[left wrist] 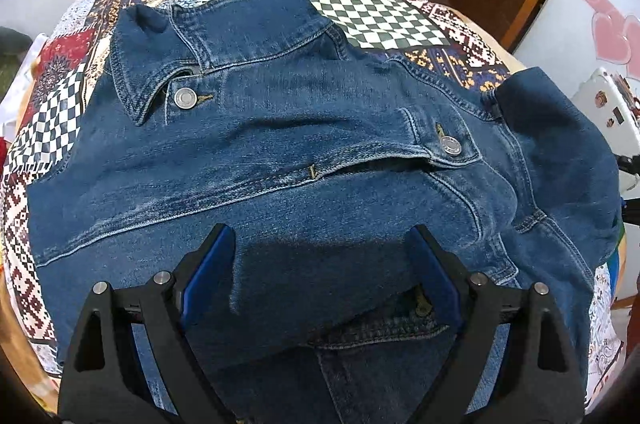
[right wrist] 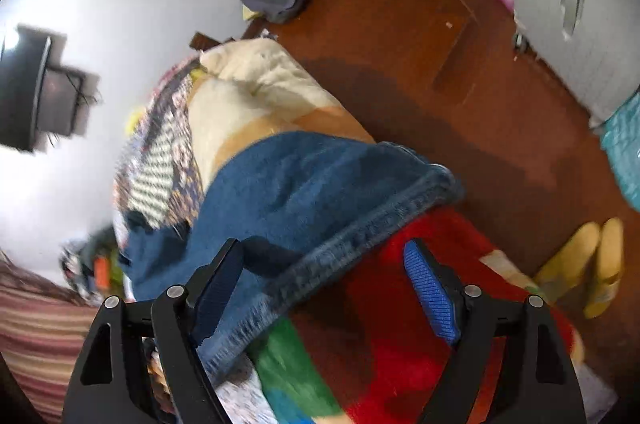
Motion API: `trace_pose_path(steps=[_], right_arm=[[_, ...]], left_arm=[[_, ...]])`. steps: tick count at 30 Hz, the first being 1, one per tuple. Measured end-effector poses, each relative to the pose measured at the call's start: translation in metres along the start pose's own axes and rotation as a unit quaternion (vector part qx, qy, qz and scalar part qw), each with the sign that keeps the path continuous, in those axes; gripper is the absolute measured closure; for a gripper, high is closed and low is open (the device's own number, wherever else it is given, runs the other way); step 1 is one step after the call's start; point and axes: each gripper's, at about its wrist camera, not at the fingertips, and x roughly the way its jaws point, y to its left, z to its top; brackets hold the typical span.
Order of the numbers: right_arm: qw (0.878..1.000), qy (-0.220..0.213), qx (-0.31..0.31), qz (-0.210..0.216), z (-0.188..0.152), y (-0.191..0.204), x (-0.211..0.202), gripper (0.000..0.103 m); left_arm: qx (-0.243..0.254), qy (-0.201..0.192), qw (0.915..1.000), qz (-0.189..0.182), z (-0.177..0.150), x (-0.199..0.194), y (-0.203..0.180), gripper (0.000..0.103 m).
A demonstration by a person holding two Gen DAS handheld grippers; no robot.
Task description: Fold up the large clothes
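One denim jacket (left wrist: 320, 160) lies spread on the bed, on a patchwork cover (left wrist: 372, 8), collar turned toward the far side. It is dark blue with faded, whitened patches along the seams and pale stitching. I count two metal buttons on it: one by the collar (left wrist: 184, 98), one on a pocket flap (left wrist: 451, 146). From my right side its hem (right wrist: 360, 224) hangs over the bed's edge, across a red and green blanket (right wrist: 400, 344). My left hand-held gripper (left wrist: 322, 244) stands wide apart just over the denim, gripping nothing. My right hand-held gripper (right wrist: 324, 256) is also apart, the hem passing between its fingers unpinched. Two yellow slippers (right wrist: 588, 264) sit on the wooden floor (right wrist: 400, 24).
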Motion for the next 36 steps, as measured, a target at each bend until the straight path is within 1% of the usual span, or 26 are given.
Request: trace_pose_path(steps=[2,3,4,6,7,8,9,10,12,14,16,18,19,21,24,27,29,31,32,33,35,36], right_arm=[[1.000,0.001,0.023,0.016,0.006,-0.005,0.008,0.030],[0.999,0.002,0.030,0.019,0.009,-0.006,0.013,0.038],[0.999,0.004,0.032,0.018,0.012,-0.007,0.018,0.042],[0.999,0.003,0.035,0.016,0.017,-0.005,0.027,0.058],[0.999,0.000,0.034,0.013,0.019,-0.004,0.029,0.068],[1.000,-0.004,0.029,0.009,0.022,0.001,0.030,0.072],[1.000,-0.006,0.023,0.005,0.024,0.005,0.030,0.080],[1.000,-0.011,0.014,-0.001,0.024,0.011,0.029,0.084],[0.999,-0.034,-0.023,-0.017,0.023,0.032,0.018,0.088],[0.996,-0.065,-0.065,-0.020,0.020,0.057,0.000,0.090],[0.988,-0.102,-0.118,-0.013,0.014,0.093,-0.025,0.091],[0.979,-0.129,-0.159,0.000,0.007,0.126,-0.047,0.091],[0.976,-0.132,-0.176,0.008,0.004,0.139,-0.057,0.091],[0.965,-0.151,-0.212,0.037,-0.005,0.175,-0.079,0.091],[0.949,-0.163,-0.257,0.078,-0.023,0.226,-0.099,0.091],[0.933,-0.153,-0.302,0.120,-0.049,0.276,-0.101,0.091],[0.925,-0.139,-0.329,0.133,-0.069,0.304,-0.092,0.091],[0.916,-0.119,-0.360,0.133,-0.095,0.333,-0.070,0.091],[0.913,-0.113,-0.369,0.129,-0.105,0.339,-0.061,0.091],[0.912,-0.095,-0.378,0.126,-0.117,0.348,-0.043,0.091],[0.914,-0.048,-0.384,0.126,-0.136,0.360,-0.008,0.091],[0.915,-0.023,-0.385,0.119,-0.145,0.363,0.015,0.091]], left_arm=[[-0.004,-0.001,1.0000,-0.004,-0.001,-0.002,0.001,0.015],[-0.005,0.000,1.0000,-0.006,-0.001,-0.002,0.002,0.015],[-0.005,0.000,1.0000,-0.006,-0.002,-0.003,0.002,0.015],[-0.006,-0.002,1.0000,-0.006,-0.002,-0.005,0.002,0.015],[-0.008,-0.004,0.9999,-0.006,-0.003,-0.006,0.002,0.015],[-0.009,-0.005,0.9999,-0.007,-0.004,-0.007,0.002,0.015],[-0.011,-0.006,0.9999,-0.008,-0.004,-0.008,0.002,0.015],[-0.013,-0.008,0.9998,-0.010,-0.006,-0.012,0.003,0.015],[-0.014,-0.015,0.9997,-0.012,-0.007,-0.020,0.005,0.015],[-0.014,-0.027,0.9995,-0.009,-0.010,-0.030,0.008,0.015],[-0.016,-0.038,0.9991,-0.007,-0.012,-0.041,0.013,0.015],[-0.023,-0.048,0.9985,-0.009,-0.014,-0.051,0.018,0.015],[-0.026,-0.053,0.9982,-0.011,-0.014,-0.055,0.020,0.015],[-0.033,-0.066,0.9972,-0.013,-0.017,-0.066,0.026,0.015],[-0.043,-0.083,0.9955,-0.016,-0.023,-0.082,0.034,0.015],[-0.049,-0.098,0.9938,-0.017,-0.028,-0.097,0.042,0.015],[-0.053,-0.108,0.9926,-0.015,-0.033,-0.106,0.048,0.015],[-0.057,-0.118,0.9914,-0.012,-0.039,-0.117,0.055,0.015],[-0.059,-0.123,0.9906,-0.009,-0.044,-0.123,0.059,0.015],[-0.061,-0.127,0.9900,-0.007,-0.047,-0.127,0.063,0.014],[-0.067,-0.134,0.9887,-0.001,-0.057,-0.137,0.071,0.014],[-0.069,-0.137,0.9882,0.003,-0.061,-0.140,0.075,0.014]])
